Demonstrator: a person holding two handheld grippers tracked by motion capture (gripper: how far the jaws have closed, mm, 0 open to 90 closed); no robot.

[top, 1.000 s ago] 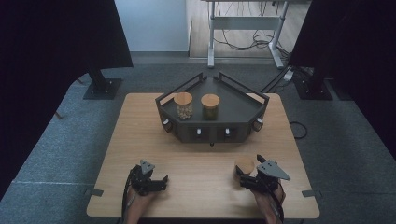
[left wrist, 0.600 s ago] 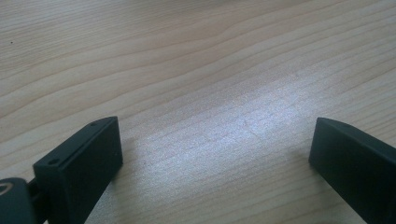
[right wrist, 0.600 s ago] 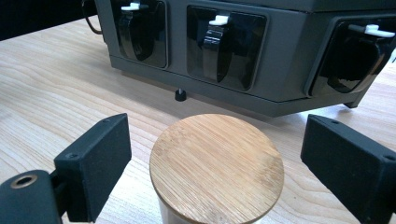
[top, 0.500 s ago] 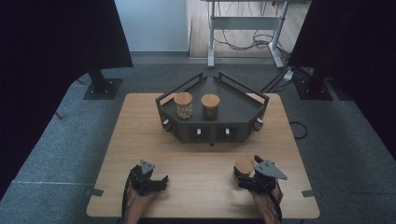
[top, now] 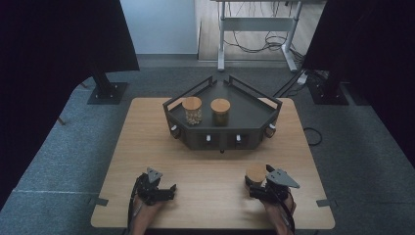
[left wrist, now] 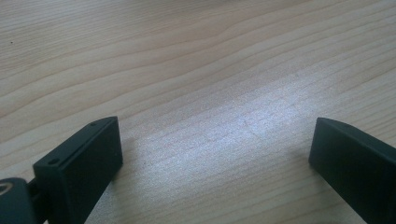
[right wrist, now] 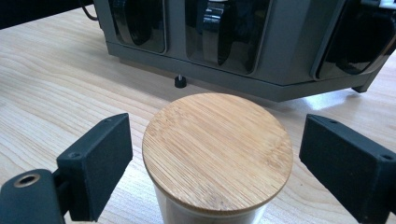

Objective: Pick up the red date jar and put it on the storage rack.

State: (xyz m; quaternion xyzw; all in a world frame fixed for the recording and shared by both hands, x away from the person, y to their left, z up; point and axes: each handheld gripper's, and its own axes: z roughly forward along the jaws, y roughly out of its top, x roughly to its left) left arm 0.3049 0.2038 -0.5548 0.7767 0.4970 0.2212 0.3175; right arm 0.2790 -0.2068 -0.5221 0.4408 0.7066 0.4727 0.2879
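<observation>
1. Right now the jar [top: 255, 173] with the bamboo lid stands on the wooden table [top: 210, 166], in front of the dark rack [top: 222, 139] and apart from it, toward the table's near right corner.
2. Its lid [right wrist: 217, 150] sits between the jaws of the right gripper [top: 259, 183]; these have just been closing, yet a gap shows on each side of the lid, so the jaws are apart and nothing is clamped.
3. Bare wood lies between the jar and the rack's front wall, and more to the jar's left, where the left gripper [top: 159, 188] rests well apart from it near the same table edge.
4. The left gripper stands wide open with only bare wood between its jaws.
5. Two more jars stand on the rack: one with pale contents [top: 192, 110] and one darker [top: 220, 111], side by side behind its front wall.
6. To the jar's right, a short strip of tabletop remains before the table's edge.
7. Hard to make out: the jar's body is cut off below the lid in the right gripper view, so its contents cannot be told.
8. The rack's lower bays [right wrist: 224, 28] are dark and glossy, and what sits in them is unclear.
</observation>
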